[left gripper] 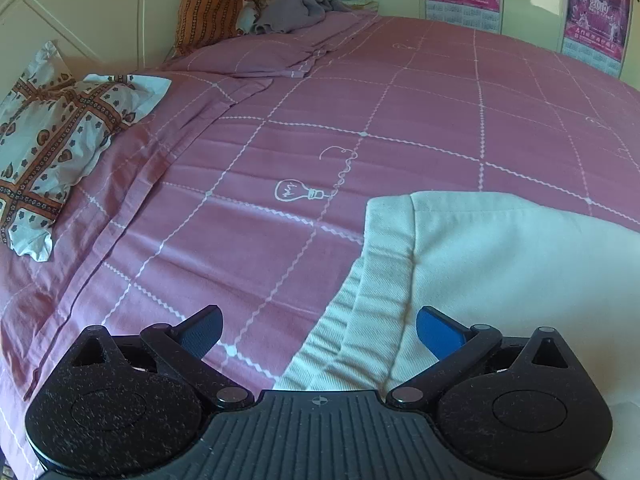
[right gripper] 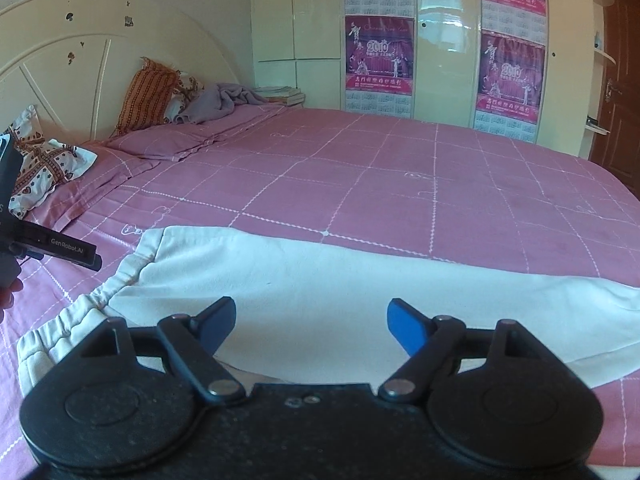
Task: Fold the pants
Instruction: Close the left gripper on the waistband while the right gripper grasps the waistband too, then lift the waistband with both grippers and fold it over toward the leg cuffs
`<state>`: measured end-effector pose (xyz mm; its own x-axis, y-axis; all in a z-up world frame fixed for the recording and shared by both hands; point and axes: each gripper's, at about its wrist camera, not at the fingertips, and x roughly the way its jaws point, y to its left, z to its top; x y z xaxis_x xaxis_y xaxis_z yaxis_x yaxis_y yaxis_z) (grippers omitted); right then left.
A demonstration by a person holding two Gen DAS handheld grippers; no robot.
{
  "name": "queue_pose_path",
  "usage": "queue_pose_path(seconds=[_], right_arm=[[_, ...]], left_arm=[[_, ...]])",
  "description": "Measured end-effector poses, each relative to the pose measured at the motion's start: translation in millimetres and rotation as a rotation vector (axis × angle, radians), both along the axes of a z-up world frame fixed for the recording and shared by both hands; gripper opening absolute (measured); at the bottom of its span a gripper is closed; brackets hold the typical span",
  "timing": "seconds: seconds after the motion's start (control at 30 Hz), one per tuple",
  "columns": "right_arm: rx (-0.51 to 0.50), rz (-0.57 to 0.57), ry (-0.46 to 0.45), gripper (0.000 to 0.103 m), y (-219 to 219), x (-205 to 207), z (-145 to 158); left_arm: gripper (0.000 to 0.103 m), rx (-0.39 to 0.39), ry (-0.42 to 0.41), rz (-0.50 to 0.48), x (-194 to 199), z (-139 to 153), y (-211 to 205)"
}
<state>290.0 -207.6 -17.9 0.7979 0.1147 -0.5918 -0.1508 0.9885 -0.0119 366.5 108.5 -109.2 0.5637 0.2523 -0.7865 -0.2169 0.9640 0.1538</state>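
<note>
White pants [left gripper: 500,264] lie flat on the pink bed, waistband with elastic [left gripper: 360,320] toward the left. In the right wrist view the pants [right gripper: 320,280] stretch from the waistband [right gripper: 100,292] at left to the right edge. My left gripper [left gripper: 318,330] is open and empty, hovering just above the waistband edge. My right gripper [right gripper: 312,322] is open and empty above the middle of the pants. The left gripper's body [right gripper: 52,246] shows at the left edge of the right wrist view.
The pink checked bedsheet [left gripper: 360,100] covers a large bed. Patterned pillows [left gripper: 52,140] and an orange cushion [left gripper: 212,8] lie by the headboard [right gripper: 80,60], with a grey blanket [right gripper: 224,104]. Wardrobe doors with posters [right gripper: 380,60] stand behind the bed.
</note>
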Motion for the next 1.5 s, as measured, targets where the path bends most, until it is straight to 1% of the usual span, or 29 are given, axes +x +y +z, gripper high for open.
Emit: queue_pose_path(seconds=[0.17,0.27,0.33,0.4,0.47,0.5,0.53,0.57,0.6,0.7,0.73,0.9,0.93,0.97,1.03,1.07,1.1,1.13,1.17,1.3,1.43,1.5], right_arm=[[-0.008,0.037,0.035,0.083,3.1,40.8,-24.2],[0.0,0.05,0.07,0.083,3.0,65.7,-39.5],[-0.008,0.061,0.088,0.083,3.1,81.7,-48.8],[-0.004,0.076,0.109,0.083,2.6,97.2,-56.7],[-0.007,0.091,0.124,0.083,2.4,114.3,-64.6],[-0.002,0.098,0.129,0.083,1.9,121.5,-67.4],[0.005,0.104,0.135,0.083,0.9,127.9,-69.9],[0.009,0.111,0.14,0.083,-1.0,137.0,-73.1],[0.008,0.113,0.146,0.083,-2.3,144.7,-75.8],[-0.005,0.121,0.167,0.082,-7.7,166.0,-82.5],[-0.012,0.12,0.172,0.082,-9.5,173.6,-84.3],[-0.03,0.156,0.209,0.077,-12.2,200.8,-93.7],[-0.048,0.169,0.213,0.077,-9.9,205.0,-96.0],[-0.07,0.181,0.221,0.076,-7.8,209.7,-98.1],[-0.094,0.208,0.224,0.07,-4.4,214.5,-100.1],[-0.1,0.222,0.231,0.054,-3.3,215.4,-100.7],[-0.105,0.235,0.233,0.023,-2.6,215.0,-99.3],[-0.084,0.251,0.244,0.001,-3.4,214.3,-96.1],[-0.049,0.251,0.261,0.001,-5.5,212.5,-92.4],[-0.052,0.279,0.219,0.001,-6.8,180.5,-76.3],[-0.051,0.34,0.152,0.0,-7.4,125.3,-44.9],[-0.072,0.382,0.121,0.0,-2.0,92.3,-30.5]], left_arm=[[0.103,0.017,0.028,-0.002,37.5,-25.4,7.0],[0.103,0.012,0.035,0.0,54.4,-37.0,8.7],[0.103,-0.012,0.025,-0.013,64.1,-43.4,9.9],[0.102,-0.058,0.024,-0.05,71.2,-50.1,9.3],[0.083,-0.091,0.038,-0.075,76.5,-56.6,7.9],[0.063,-0.147,0.039,-0.097,78.6,-59.6,9.0],[0.044,-0.202,0.037,-0.1,79.9,-61.8,11.0],[0.043,-0.244,0.028,-0.09,79.7,-62.6,11.9],[0.043,-0.237,0.023,-0.089,80.2,-62.7,9.6],[0.036,-0.198,0.014,-0.13,79.1,-63.5,2.0],[0.033,-0.193,0.009,-0.139,78.1,-62.9,1.1],[0.027,-0.198,-0.007,-0.159,74.4,-55.8,4.8],[0.021,-0.188,-0.008,-0.164,74.2,-54.3,5.9],[0.021,-0.174,-0.014,-0.169,72.8,-52.4,5.4],[0.019,-0.155,-0.02,-0.177,70.5,-49.3,4.1],[0.017,-0.135,-0.022,-0.182,69.6,-48.0,3.3],[0.016,-0.123,-0.023,-0.186,68.4,-46.7,2.4],[0.015,-0.115,-0.022,-0.189,67.6,-45.4,2.2],[0.015,-0.108,-0.021,-0.189,66.0,-43.8,2.0],[0.011,-0.104,-0.022,-0.178,55.0,-35.5,1.0],[0.01,-0.121,-0.021,-0.192,30.6,-24.6,3.7],[0.01,-0.11,-0.012,-0.211,18.7,-21.8,2.9]])
